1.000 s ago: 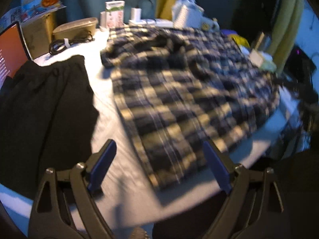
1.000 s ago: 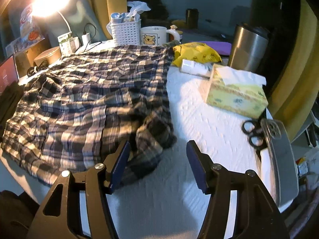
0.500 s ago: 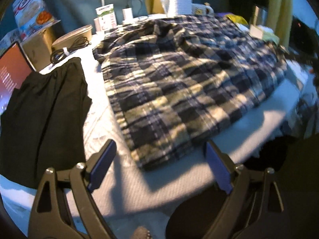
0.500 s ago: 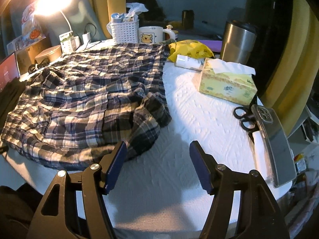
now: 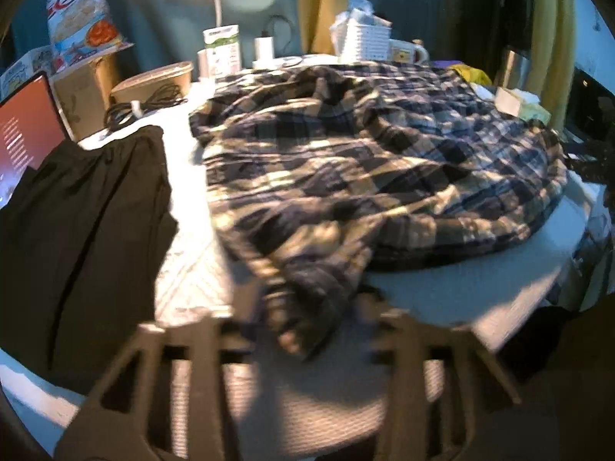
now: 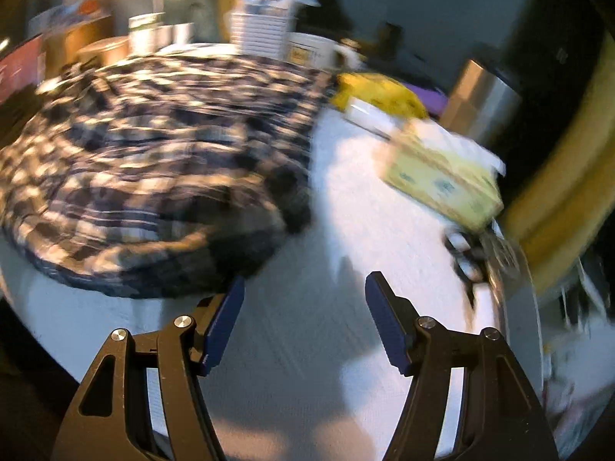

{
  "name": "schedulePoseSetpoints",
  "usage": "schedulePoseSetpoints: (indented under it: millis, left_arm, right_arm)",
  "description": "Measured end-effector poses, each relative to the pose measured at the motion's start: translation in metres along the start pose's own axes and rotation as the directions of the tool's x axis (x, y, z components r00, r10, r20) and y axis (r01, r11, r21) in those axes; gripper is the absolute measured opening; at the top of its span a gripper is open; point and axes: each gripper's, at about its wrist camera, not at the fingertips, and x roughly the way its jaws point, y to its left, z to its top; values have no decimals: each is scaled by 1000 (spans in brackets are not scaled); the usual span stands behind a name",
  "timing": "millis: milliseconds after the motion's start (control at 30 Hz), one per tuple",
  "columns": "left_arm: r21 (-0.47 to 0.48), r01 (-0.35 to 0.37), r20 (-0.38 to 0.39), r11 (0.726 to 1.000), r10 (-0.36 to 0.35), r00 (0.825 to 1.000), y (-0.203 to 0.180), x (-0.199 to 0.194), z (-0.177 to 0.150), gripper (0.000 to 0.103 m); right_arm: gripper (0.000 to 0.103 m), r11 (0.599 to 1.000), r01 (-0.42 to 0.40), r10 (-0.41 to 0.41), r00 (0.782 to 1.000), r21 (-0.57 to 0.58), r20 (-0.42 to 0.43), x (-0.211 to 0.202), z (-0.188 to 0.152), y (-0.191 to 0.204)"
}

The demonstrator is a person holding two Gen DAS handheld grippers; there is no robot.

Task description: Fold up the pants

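The plaid pants (image 5: 365, 176) lie spread over the white table, also blurred in the right wrist view (image 6: 153, 161). A near corner of the plaid cloth (image 5: 307, 299) is bunched and drawn between the fingers of my left gripper (image 5: 311, 307); the fingers are motion-blurred, so I cannot tell whether they are closed on it. My right gripper (image 6: 303, 319) is open and empty over bare table, its left finger (image 6: 223, 322) just beside the near edge of the pants.
A black garment (image 5: 80, 230) lies left of the pants. A laptop screen (image 5: 23, 134), bowl (image 5: 153, 80) and cable sit at back left. A white basket (image 6: 265, 30), mug (image 6: 315, 53), yellow tissue box (image 6: 442, 176), steel tumbler (image 6: 480, 96) and scissors (image 6: 465, 253) stand right.
My left gripper has moved in onto the near corner of the pants, and the cloth there is now bunched and pulled toward me. My right gripper moved forward and down, staying open.
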Motion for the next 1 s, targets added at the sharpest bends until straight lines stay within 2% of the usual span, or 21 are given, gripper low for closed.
schedulePoseSetpoints:
  millis: [33,100,200,333,567,600,633,667,700,1000]
  left_arm:
    - [-9,-1,0,1000,1,1000,2,-1,0,15]
    - [-38,22,-4,999,-22,1000,8,-2,1,11]
    - [-52,32,1,998,-32,999,9,-7,2,10]
    - [-69,33,30,997,-31,999,9,-19,8,10]
    - [-91,47,92,995,-38,995,14,-38,27,10]
    - [-93,51,98,994,-42,994,14,-39,29,10]
    - [-95,53,102,994,-43,994,14,-40,31,10]
    - [-96,55,111,994,-44,993,14,-42,33,10]
    - [-97,56,119,994,-44,992,13,-43,34,10]
    - [-110,50,170,993,-30,985,17,-61,54,10]
  right_arm:
    - [69,999,-27,28,1000,-44,6,2,5,7]
    - [69,993,-68,69,998,-94,10,6,12,16]
    - [69,988,-102,105,994,-112,18,16,21,20]
    - [70,988,-134,137,990,-78,37,28,31,12]
    - [69,982,-181,184,981,-55,59,29,33,7]
    - [62,981,-186,189,979,-49,75,28,33,7]
    - [44,980,-193,197,977,-46,85,26,33,7]
    - [35,979,-202,205,973,-38,101,25,34,7]
    - [21,977,-209,211,971,-28,109,24,34,6]
    - [16,978,-206,197,963,31,186,-2,46,-6]
